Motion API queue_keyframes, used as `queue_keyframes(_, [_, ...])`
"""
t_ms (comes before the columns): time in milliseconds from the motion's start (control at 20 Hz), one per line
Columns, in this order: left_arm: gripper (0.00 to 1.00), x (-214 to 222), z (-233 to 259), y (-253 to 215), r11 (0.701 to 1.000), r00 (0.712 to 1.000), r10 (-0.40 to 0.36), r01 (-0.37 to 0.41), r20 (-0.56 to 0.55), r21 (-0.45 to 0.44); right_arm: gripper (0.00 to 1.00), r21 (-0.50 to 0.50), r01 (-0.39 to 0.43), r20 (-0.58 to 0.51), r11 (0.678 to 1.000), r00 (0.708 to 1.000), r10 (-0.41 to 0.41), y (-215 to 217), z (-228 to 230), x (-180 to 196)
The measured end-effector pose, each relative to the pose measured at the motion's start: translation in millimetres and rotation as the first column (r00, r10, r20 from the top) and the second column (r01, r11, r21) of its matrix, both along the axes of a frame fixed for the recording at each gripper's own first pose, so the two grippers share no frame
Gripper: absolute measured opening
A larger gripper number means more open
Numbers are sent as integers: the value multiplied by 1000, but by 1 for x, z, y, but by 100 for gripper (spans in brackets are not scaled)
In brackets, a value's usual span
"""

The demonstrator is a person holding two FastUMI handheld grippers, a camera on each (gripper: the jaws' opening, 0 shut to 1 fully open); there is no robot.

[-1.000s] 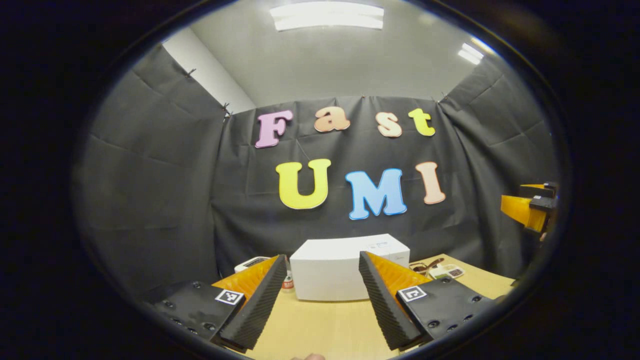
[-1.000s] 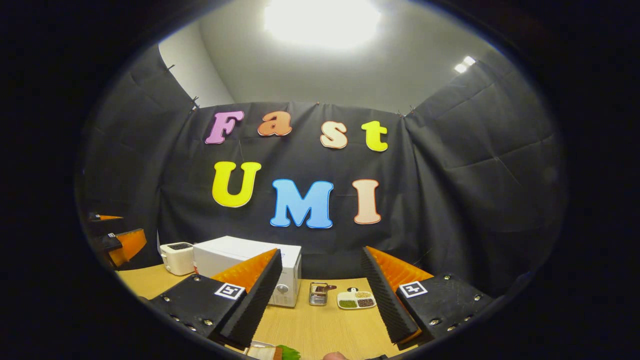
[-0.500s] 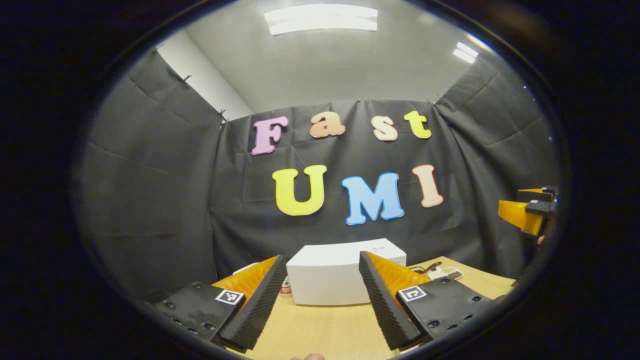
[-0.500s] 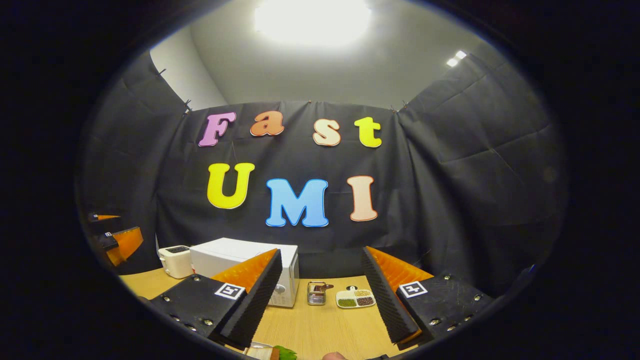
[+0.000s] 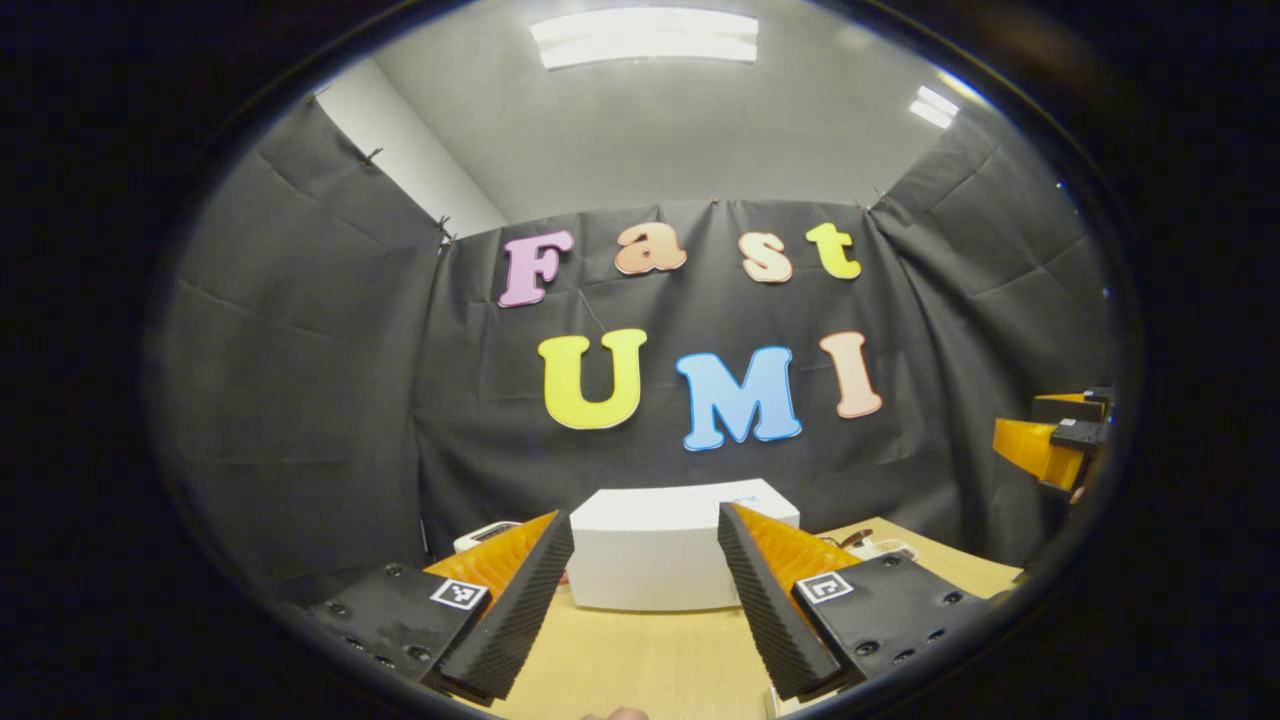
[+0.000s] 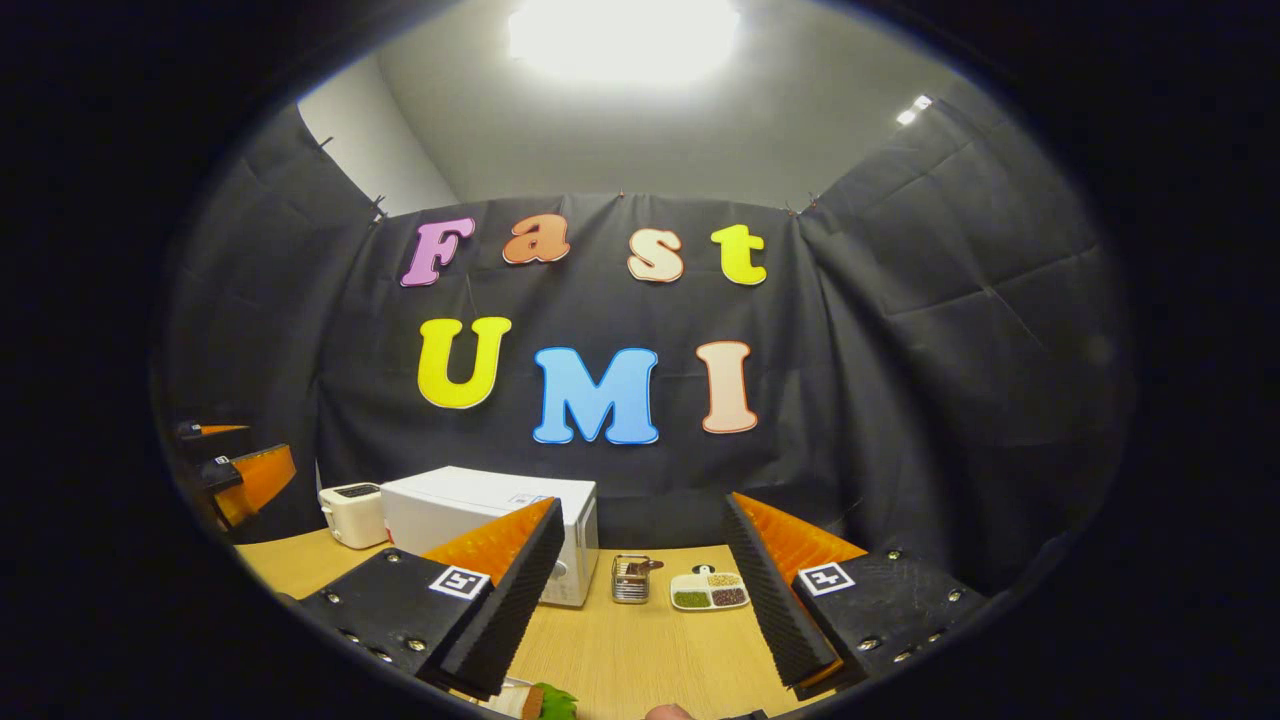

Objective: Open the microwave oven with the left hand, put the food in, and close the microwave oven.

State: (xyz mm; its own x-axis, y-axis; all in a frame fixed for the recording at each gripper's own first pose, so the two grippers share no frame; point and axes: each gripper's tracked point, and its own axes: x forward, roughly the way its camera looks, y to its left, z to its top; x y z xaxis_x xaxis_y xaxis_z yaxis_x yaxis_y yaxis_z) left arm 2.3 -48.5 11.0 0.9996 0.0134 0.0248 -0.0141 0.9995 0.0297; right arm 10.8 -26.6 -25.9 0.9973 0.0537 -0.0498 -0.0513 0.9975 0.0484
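Opening stage of the task, seen along both grippers. In the left gripper view the left gripper (image 5: 640, 590) is held wide apart with nothing between its fingers, and the white microwave (image 5: 680, 550) stands directly ahead on the desk (image 5: 640, 660), framed in the gap. Over the last second the microwave has slid slightly lower and leftward in this view and its top face has flattened, while the wall has dropped a little; this reads as a small tilt and advance of the left gripper, not a move of the oven. The door side is not visible from here, so whether it is shut cannot be confirmed in this view; in the right gripper view the front of the microwave (image 6: 490, 530) appears closed.

The right gripper (image 6: 640, 590) is likewise spread wide and holds nothing. At the bottom edge of its view lies the food (image 6: 535, 702), a green-and-pale item that has crept a little further into sight than a second ago. Beyond stand a toaster (image 6: 350, 512), a small metal rack (image 6: 630, 578) and a divided dish (image 6: 708, 592).

Judgement: the task is barely begun. The left gripper is closing on the microwave but remains well apart from it, and the door has yet to be opened before the food can go in.
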Motion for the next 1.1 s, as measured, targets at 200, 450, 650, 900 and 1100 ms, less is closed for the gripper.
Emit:
queue_keyframes(200, [97,2,-1,-13,1000,1000,15,-15,-7,-10,96,10,-17,-3,1000,1000,17,-12,-5,0])
queue_keyframes(450, [97,11,2,-26,1000,1000,21,-21,15,23,96,21,-29,-6,999,1000,29,-26,-14,4])
queue_keyframes(650, [96,34,-3,-32,1000,1000,7,-7,21,9,96,26,-2,8,1000,1000,2,-33,-9,6])
queue_keyframes(900, [97,85,-30,-45,998,998,-68,68,-5,8,96,18,63,9,998,998,-63,-34,-8,18])
queue_keyframes(1100, [97,133,-56,-59,990,989,-144,144,-28,5,96,-2,138,16,990,990,-138,-30,-4,23])
